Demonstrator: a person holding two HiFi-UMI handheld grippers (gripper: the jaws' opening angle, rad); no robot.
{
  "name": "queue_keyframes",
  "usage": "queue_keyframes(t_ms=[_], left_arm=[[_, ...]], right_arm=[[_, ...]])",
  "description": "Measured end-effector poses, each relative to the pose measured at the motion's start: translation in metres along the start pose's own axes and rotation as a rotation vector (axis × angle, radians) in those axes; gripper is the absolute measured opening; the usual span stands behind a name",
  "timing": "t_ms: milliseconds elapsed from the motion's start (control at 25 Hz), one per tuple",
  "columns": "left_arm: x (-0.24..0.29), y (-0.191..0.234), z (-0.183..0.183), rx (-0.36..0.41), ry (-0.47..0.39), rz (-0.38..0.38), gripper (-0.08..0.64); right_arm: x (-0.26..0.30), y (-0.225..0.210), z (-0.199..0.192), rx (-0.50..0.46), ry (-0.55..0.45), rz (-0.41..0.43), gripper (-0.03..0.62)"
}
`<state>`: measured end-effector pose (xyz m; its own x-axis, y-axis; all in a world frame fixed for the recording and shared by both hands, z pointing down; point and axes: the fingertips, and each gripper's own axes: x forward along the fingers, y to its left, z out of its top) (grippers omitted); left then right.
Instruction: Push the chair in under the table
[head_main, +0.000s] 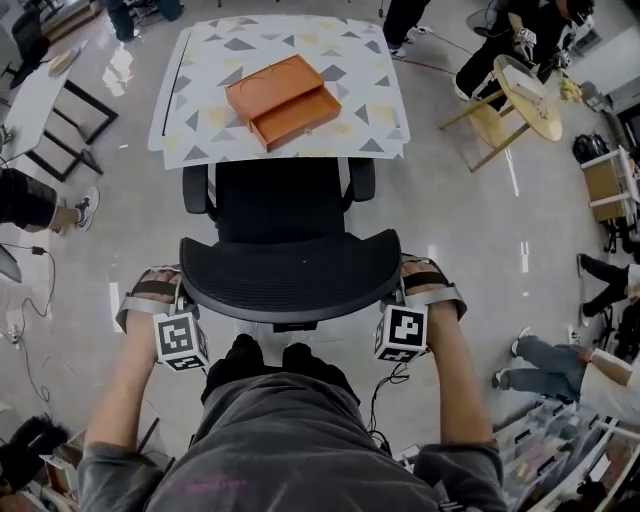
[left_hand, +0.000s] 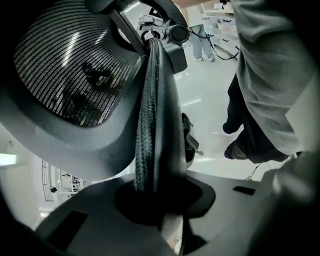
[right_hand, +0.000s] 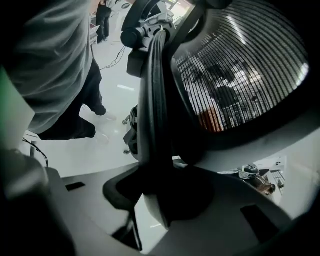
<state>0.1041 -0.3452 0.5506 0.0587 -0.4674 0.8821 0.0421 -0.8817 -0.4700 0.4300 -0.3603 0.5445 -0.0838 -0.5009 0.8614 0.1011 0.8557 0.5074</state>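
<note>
Glossy pale floor (head_main: 470, 240) spreads all round a white tabletop patterned with grey and yellow triangles (head_main: 200, 130), which carries a flat orange box with a shallow drawer pulled partly out (head_main: 282, 100). People stand and sit near the edges of the room.

Right against the tabletop's near edge stands the black mesh office chair (head_main: 290, 265). Its seat (head_main: 280, 200) reaches up to that edge, and the two armrests (head_main: 197, 190) sit just short of it. The curved backrest faces the person who holds the tools.

At the backrest's left end, the left tool (head_main: 183, 288) pinches the rim. In the left gripper view the dark padded rim runs straight down into the narrow gap of the left tool (left_hand: 160, 200), with its jaws pressed on both sides. The right tool (head_main: 404, 282) pinches the opposite end of the rim in the same way. The right gripper view shows the right tool (right_hand: 165, 200) with its jaws set on the thicker frame there.
</note>
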Motion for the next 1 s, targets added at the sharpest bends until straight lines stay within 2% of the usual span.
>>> queue_keyframes(t_ms=[400,680,840,1000], left_arm=[[0.014,0.028,-0.002,-0.032,0.014,0.04,0.066],[0.021,0.048,-0.012,-0.03,0.015,0.064,0.071],[0.022,0.046,-0.013,-0.027,0.001,0.055,0.074],[0.021,0.047,-0.013,-0.027,-0.002,0.09,0.083]], right_arm=[[0.016,-0.025,-0.004,-0.017,-0.034,-0.004,0.138],[0.022,-0.036,0.005,0.006,-0.076,0.016,0.137],[0.022,-0.035,0.007,0.008,-0.066,0.007,0.137],[0.022,-0.033,0.007,0.013,-0.052,-0.011,0.14]])
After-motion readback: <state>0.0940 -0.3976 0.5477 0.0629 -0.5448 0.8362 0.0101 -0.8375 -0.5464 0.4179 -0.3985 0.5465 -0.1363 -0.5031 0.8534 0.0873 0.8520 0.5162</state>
